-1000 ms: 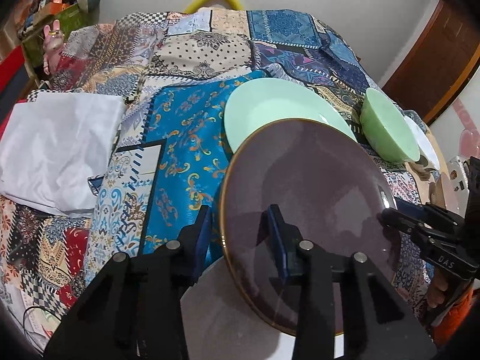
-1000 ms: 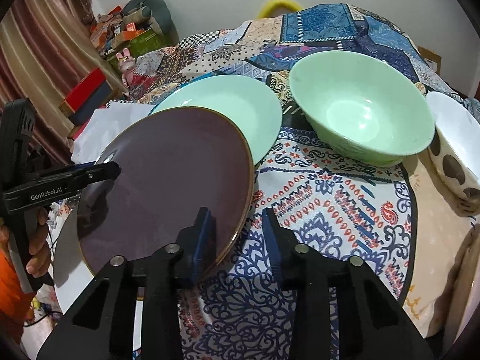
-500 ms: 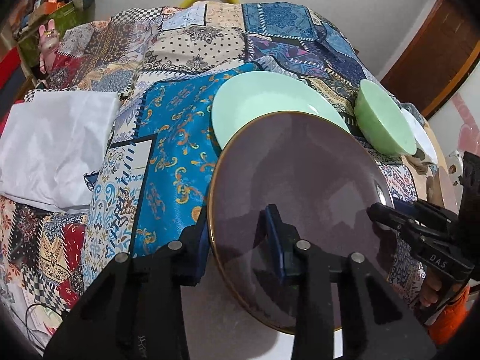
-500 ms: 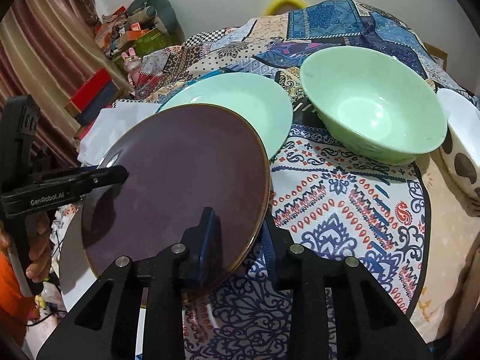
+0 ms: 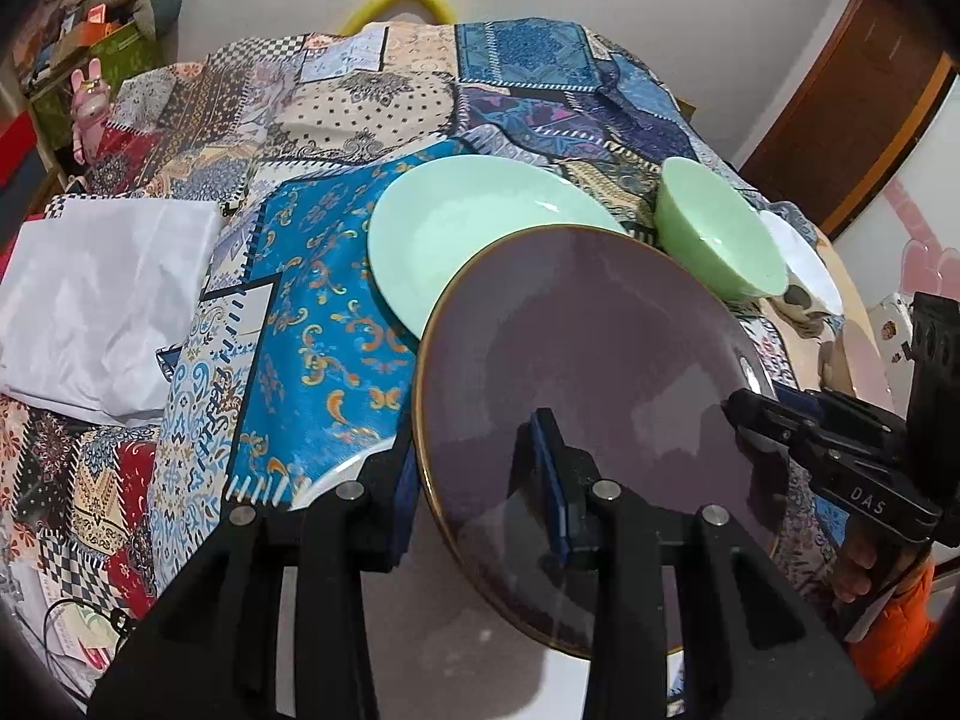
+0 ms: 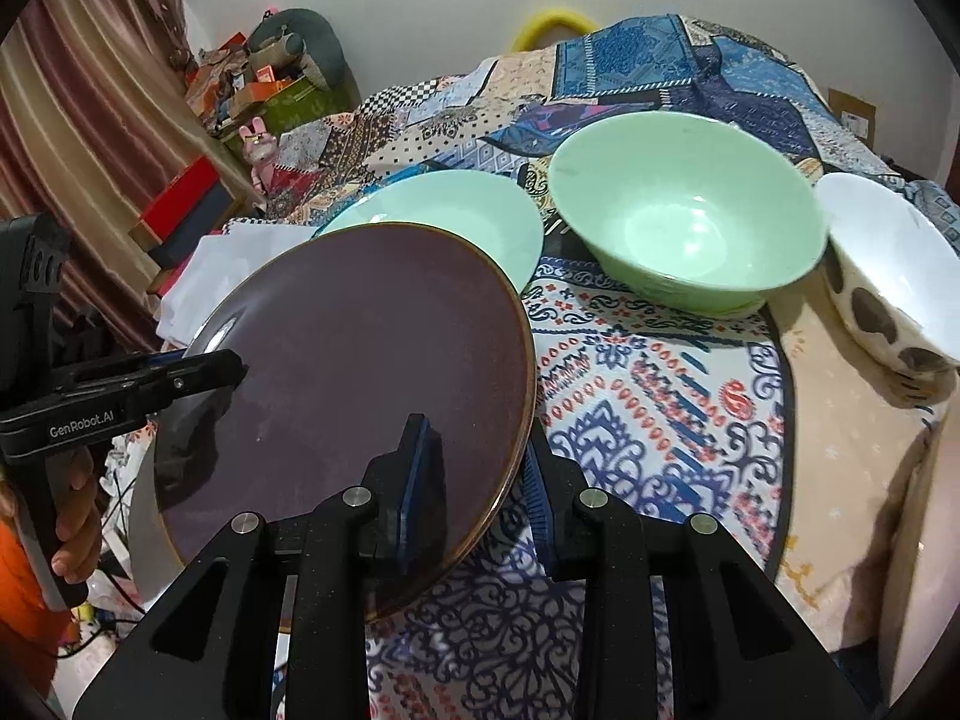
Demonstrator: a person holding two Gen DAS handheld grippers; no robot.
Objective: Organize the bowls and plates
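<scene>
Both grippers are pinching the dark purple plate by opposite rims: left gripper, right gripper. The plate is hanging tilted, just ahead of both, overlapping the mint-green plate beyond it.

Left tongs and right tongs angled downward, jaws clamped – each hand-held

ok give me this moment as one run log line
left gripper: shut on purple plate | right gripper: shut on purple plate | plate: lifted, tilted, near mint plate
</scene>
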